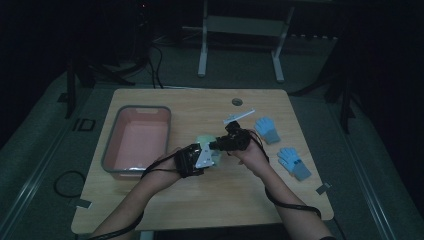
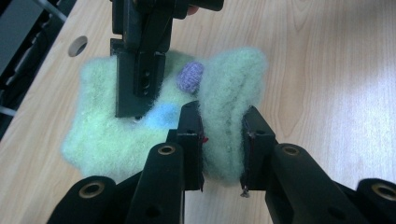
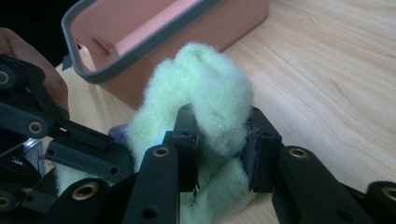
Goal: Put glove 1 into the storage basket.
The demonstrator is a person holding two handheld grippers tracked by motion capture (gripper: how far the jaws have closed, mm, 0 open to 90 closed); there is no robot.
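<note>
High view: both tongs meet near the worktop (image 1: 165, 200) middle, left tongs (image 1: 212, 156) and right tongs (image 1: 214, 145) clamped on one pale green fuzzy glove (image 1: 206, 141), held between them just right of the pink bin (image 1: 162, 131). Two blue gloves (image 1: 267, 129) lie well apart to the right, a white strip (image 1: 239, 118) behind. Left gripper view: left tongs (image 2: 223, 154) closed on a thick fold of the green fuzzy glove (image 2: 233, 84), pads sunk into the pile; a purple knit patch (image 2: 190, 77) and a blue patch (image 2: 162, 115) show on it; the right tongs bite the far edge. Right gripper view: right tongs (image 3: 220, 149) gripping a bunched wad of the green fuzzy glove (image 3: 205, 84), the pink bin (image 3: 140, 51) just behind, its grey rim close. Handling, my read: light, soft, floppy, squashes flat, not slippery because the fuzz catches, not fragile; free parts sag. Best hold is a doubled fold or the cuff edge, pinched deep. Room: open bare wood to the right and toward the person; the bin rim is the one edge to clear if it goes in there; the glove looks lifted slightly off the wood, cannot tell how much.
</note>
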